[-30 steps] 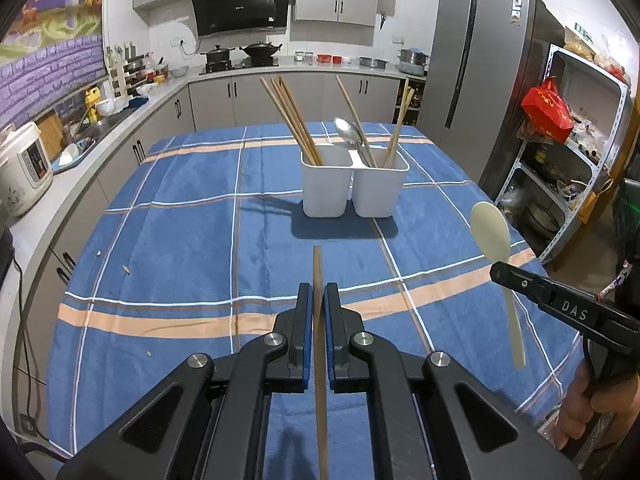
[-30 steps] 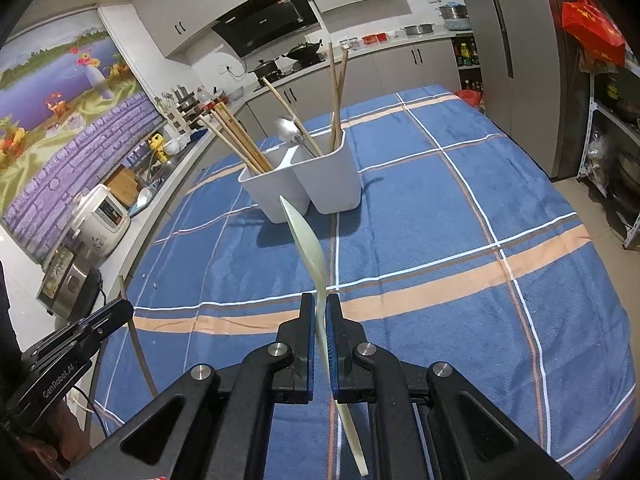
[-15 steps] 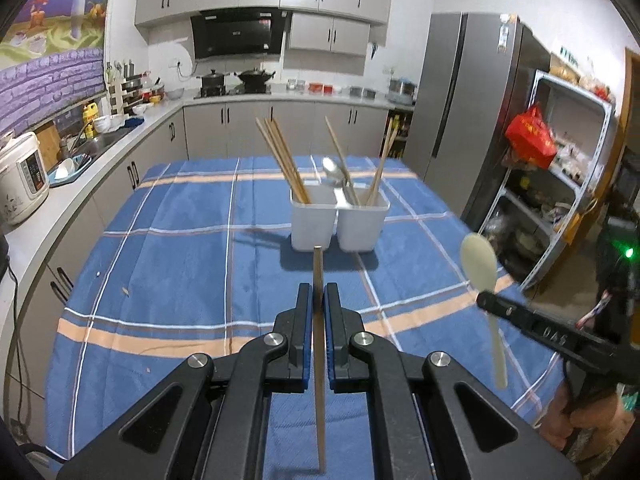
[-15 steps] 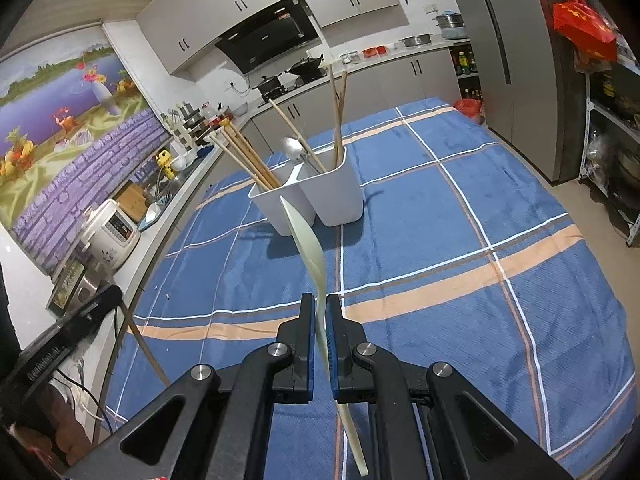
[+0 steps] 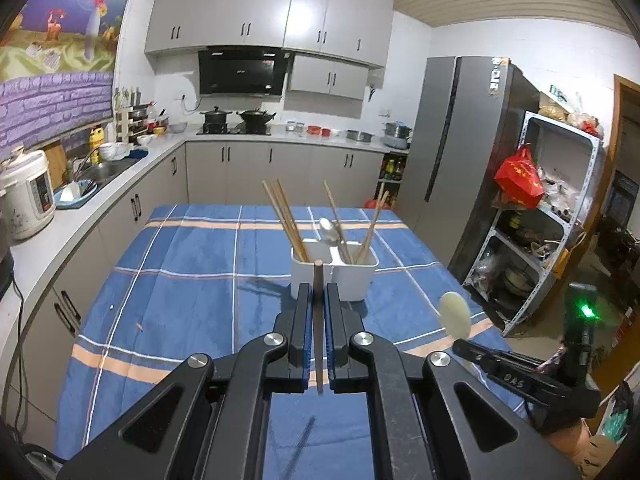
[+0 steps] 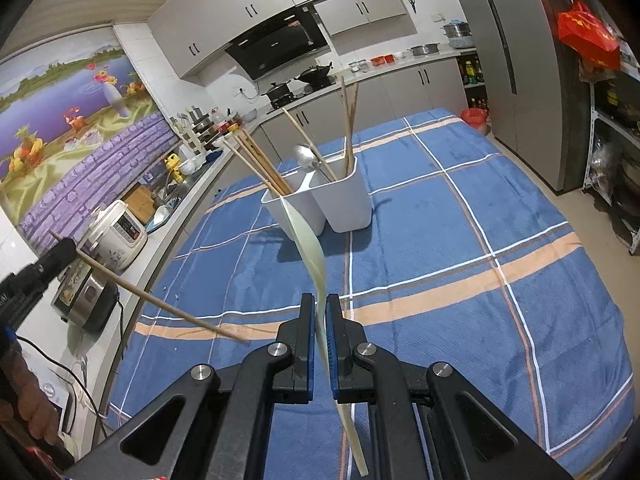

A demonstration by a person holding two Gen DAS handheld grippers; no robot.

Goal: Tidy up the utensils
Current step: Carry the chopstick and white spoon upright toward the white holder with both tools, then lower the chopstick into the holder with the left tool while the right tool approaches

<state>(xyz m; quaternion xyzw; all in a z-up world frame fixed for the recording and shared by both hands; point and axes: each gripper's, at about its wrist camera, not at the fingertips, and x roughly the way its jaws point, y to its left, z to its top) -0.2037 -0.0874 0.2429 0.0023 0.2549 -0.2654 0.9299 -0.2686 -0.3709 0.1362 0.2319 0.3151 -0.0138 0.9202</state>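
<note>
Tongs on both sides are loaded: left tongs [image 5: 319, 300] are clamped tight on a chopstick [image 5: 319, 320], right tongs [image 6: 320, 312] are pinched on a pale spoon [image 6: 310, 248] by its handle, bowl pointing up and away. Both hang above the desk [image 5: 180, 280], well short of the white caddy [image 5: 352, 280] sitting mid-cloth. Its left bin already has chopsticks, while the right one has a metal spoon plus a few sticks. I'd say the trick now is one piece at a time: tip the chopstick nearly upright over the left bin, lower it past the leaning sticks without knocking them, then let go. Spoon goes right, handle down, and don't bump the caddy.
</note>
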